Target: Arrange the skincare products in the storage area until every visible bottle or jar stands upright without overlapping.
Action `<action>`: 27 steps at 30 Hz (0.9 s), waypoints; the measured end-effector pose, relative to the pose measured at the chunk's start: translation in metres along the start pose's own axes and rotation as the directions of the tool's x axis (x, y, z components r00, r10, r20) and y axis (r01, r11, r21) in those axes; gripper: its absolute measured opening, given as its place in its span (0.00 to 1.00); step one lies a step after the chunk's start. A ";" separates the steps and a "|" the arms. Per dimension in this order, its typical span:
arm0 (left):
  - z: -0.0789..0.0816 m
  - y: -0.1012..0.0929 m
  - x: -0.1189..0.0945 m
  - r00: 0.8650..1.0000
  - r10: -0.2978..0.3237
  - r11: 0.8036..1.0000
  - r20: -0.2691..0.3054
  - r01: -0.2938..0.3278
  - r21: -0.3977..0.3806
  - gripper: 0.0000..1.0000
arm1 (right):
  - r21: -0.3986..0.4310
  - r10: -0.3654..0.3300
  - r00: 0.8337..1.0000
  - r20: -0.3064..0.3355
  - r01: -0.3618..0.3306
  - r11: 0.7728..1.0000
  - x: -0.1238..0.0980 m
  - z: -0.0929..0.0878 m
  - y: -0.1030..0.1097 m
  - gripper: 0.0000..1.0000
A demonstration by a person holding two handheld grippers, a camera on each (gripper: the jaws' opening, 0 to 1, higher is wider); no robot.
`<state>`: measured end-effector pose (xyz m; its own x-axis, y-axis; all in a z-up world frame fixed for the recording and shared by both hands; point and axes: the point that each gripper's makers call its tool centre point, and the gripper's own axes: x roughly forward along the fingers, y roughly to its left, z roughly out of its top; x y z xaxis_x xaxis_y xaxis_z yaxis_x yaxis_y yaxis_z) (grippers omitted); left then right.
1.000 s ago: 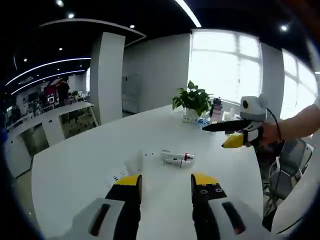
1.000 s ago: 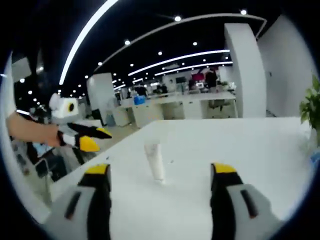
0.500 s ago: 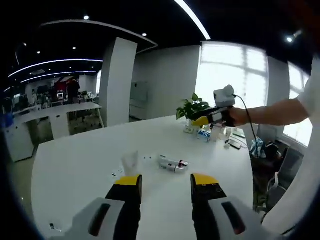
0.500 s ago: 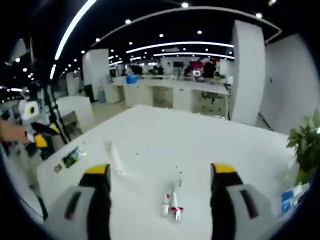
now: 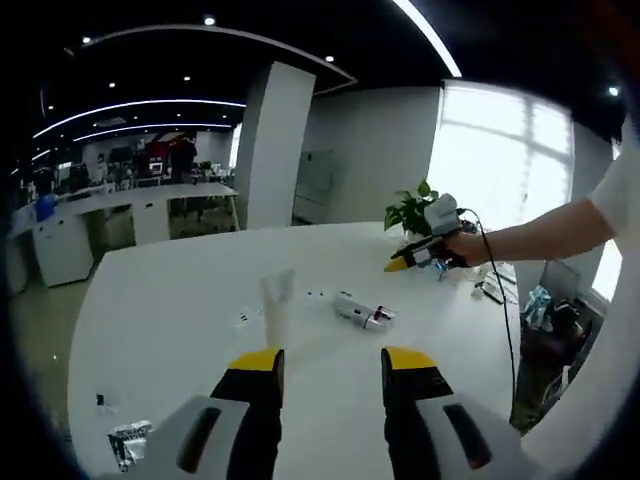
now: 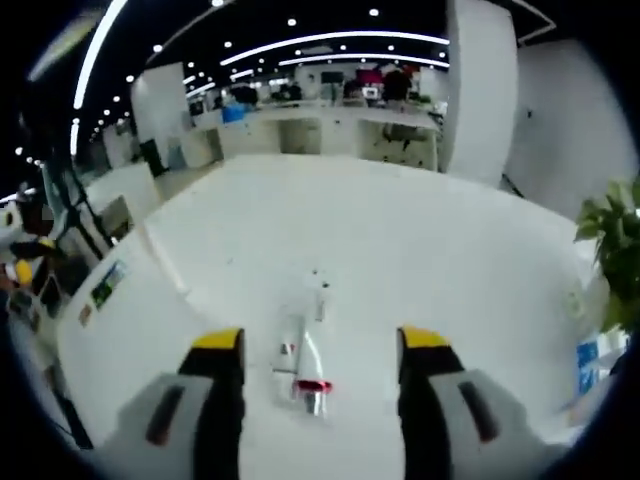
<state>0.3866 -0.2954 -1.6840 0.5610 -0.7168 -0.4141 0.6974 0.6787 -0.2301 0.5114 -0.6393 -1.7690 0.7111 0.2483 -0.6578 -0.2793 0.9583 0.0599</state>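
Lying flat on the white desk [image 6: 420, 240]: a small white bottle with a red band [image 6: 303, 368], on its side, seen in the right gripper view between my right claw [image 6: 317, 342] jaws but not touched by them. In the left gripper view that bottle [image 5: 362, 311] sits mid-desk [image 5: 150, 330], ahead and a bit right of my left claw [image 5: 333, 361]. A white tube [image 5: 276, 305] stands upright just left of it, apart from the bottle, ahead of the left jaw. Both claws are spread, nothing pinched. My right claw [image 5: 400, 262] comes into the left gripper view from the right, held in my hand [image 5: 470, 247] above the far desk edge near a potted plant [image 5: 412, 208]. A small crumpled wrapper [image 5: 127, 441] lies on the near left of the desk. Plant leaves [image 6: 612, 240] at the right of the right gripper view.
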 end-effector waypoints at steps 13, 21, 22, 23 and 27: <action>-0.028 0.011 -0.020 0.987 0.152 0.985 -0.049 -0.156 -0.075 0.40 | 0.009 0.017 0.986 -0.167 -0.016 1.000 0.055 -0.052 -0.005 0.36; -0.035 0.013 -0.028 0.977 0.202 0.975 -0.065 -0.207 -0.086 0.40 | -0.029 0.019 0.970 -0.241 -0.027 0.999 0.071 -0.068 -0.002 0.32; -0.036 0.014 -0.029 0.976 0.208 0.973 -0.067 -0.214 -0.090 0.40 | -0.040 0.019 0.967 -0.256 -0.031 0.999 0.074 -0.070 -0.002 0.31; -0.036 0.013 -0.029 0.975 0.212 0.972 -0.068 -0.217 -0.093 0.39 | -0.046 0.018 0.965 -0.262 -0.031 0.998 0.074 -0.071 -0.001 0.30; -0.039 0.013 -0.032 0.972 0.226 0.967 -0.071 -0.232 -0.108 0.39 | -0.116 -0.017 0.952 -0.305 -0.020 0.993 0.080 -0.077 -0.005 0.26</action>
<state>0.3603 -0.2578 -1.7084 0.6708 -0.5320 -0.5167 0.4954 0.8399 -0.2216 0.5197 -0.6350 -1.8799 0.4852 0.1775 -0.8562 -0.3664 0.9303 -0.0148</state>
